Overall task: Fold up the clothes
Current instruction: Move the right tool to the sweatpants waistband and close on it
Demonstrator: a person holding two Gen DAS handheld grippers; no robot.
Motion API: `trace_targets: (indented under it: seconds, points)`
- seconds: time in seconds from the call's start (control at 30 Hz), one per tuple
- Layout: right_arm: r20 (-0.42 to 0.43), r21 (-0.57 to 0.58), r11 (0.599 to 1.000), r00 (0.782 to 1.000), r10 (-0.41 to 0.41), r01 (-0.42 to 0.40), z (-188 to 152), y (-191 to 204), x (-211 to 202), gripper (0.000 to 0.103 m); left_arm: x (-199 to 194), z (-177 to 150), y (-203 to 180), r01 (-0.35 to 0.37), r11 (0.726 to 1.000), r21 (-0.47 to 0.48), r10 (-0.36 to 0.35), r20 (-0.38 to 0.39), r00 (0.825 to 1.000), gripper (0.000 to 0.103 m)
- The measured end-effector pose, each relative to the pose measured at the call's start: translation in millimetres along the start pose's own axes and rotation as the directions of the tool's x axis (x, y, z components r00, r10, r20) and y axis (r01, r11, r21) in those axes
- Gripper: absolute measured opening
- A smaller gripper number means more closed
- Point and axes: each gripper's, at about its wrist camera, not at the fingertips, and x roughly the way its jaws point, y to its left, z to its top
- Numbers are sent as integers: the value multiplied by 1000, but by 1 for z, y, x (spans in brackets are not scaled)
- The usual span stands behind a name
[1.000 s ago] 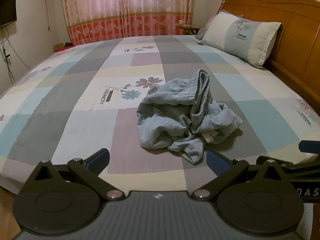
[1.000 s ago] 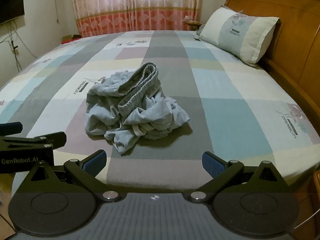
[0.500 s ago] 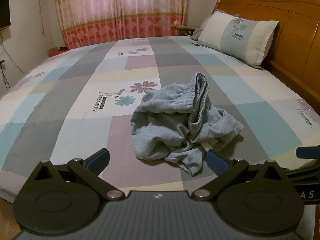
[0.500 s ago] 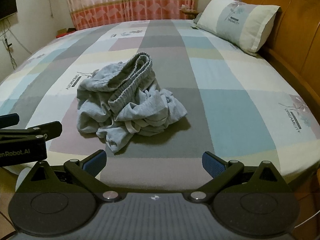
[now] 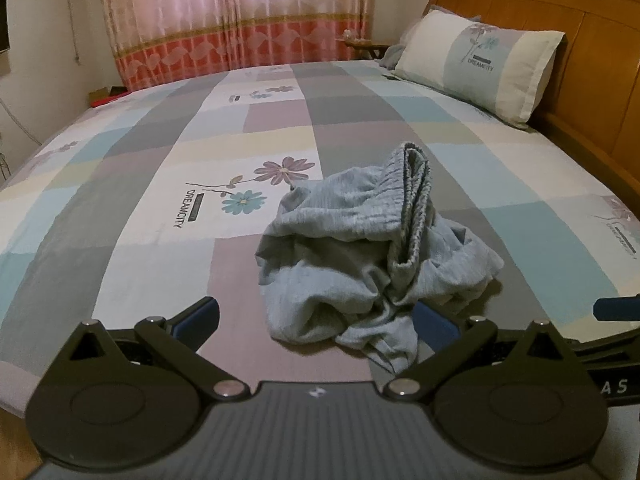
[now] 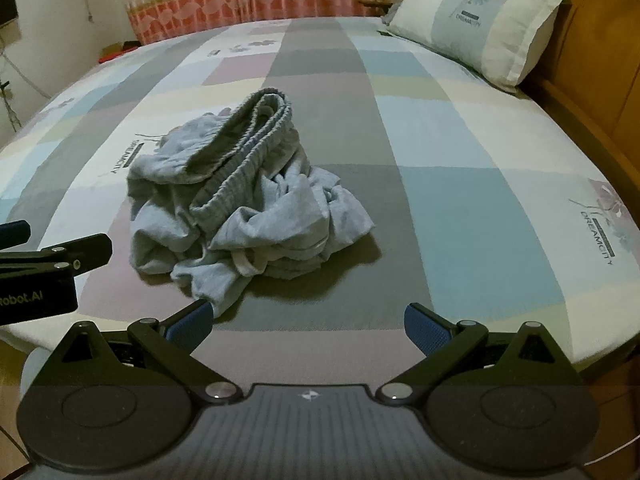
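Observation:
A crumpled light grey garment (image 5: 360, 256) with a ribbed elastic waistband (image 6: 248, 140) lies in a heap near the front of the bed. My left gripper (image 5: 316, 322) is open just short of the heap, its right fingertip beside the garment's lowest fold. My right gripper (image 6: 306, 326) is open too, with its left fingertip close to the trailing tip of the cloth (image 6: 216, 292). Nothing is between either pair of fingers. The left gripper's body (image 6: 44, 272) shows at the left edge of the right wrist view.
The bed (image 5: 168, 152) carries a patchwork sheet with flower prints. A pillow (image 5: 480, 60) leans against the wooden headboard (image 5: 592, 40) at the right. Pink and red curtains (image 5: 232, 20) hang behind. Bare sheet (image 6: 460, 208) stretches right of the heap.
Both grippers have come closer to the garment and dipped toward the bed. The heap itself has not moved, and both grippers stay open.

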Motion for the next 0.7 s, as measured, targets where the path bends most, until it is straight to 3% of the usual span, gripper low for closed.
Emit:
trace_targets:
  seconds: [0.4,0.7]
  points:
    - [-39,24,1000,999,1,0,26,-10,41,103,51,19,4,-35,999,-8,35,-57,998,102]
    - [-18,-22,1000,1000,18,-18,31,-6,62,103,102,27,7,-56,998,17,57,-101,993,102]
